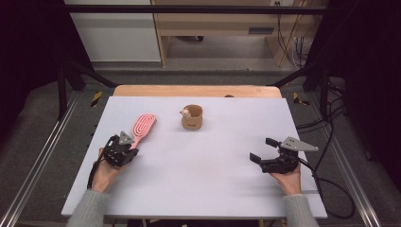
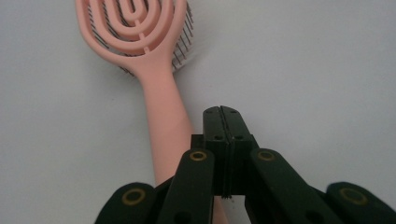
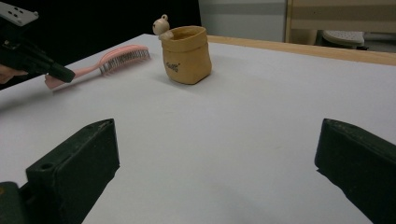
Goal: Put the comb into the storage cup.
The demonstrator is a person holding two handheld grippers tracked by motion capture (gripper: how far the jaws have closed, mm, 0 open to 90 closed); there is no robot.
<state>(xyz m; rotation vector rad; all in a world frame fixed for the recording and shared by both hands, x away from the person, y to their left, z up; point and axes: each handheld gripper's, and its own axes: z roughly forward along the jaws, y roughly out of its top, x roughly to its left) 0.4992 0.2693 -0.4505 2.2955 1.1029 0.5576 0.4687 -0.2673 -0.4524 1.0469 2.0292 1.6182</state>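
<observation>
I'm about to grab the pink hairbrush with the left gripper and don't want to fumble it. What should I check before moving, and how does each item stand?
1. Left gripper open enough to take the handle: not ok, its jaws are shut together.
2. Jaws lined up on the pink hairbrush: not ok, the tips sit beside the handle, not around it.
3. Hairbrush lying flat on the table: ok.
4. Space around the handle: ok, the tan pouch stands well apart.
5. Right gripper out of the way: ok, open and far across the table.
6. Left gripper touching the handle: cannot tell.
</observation>
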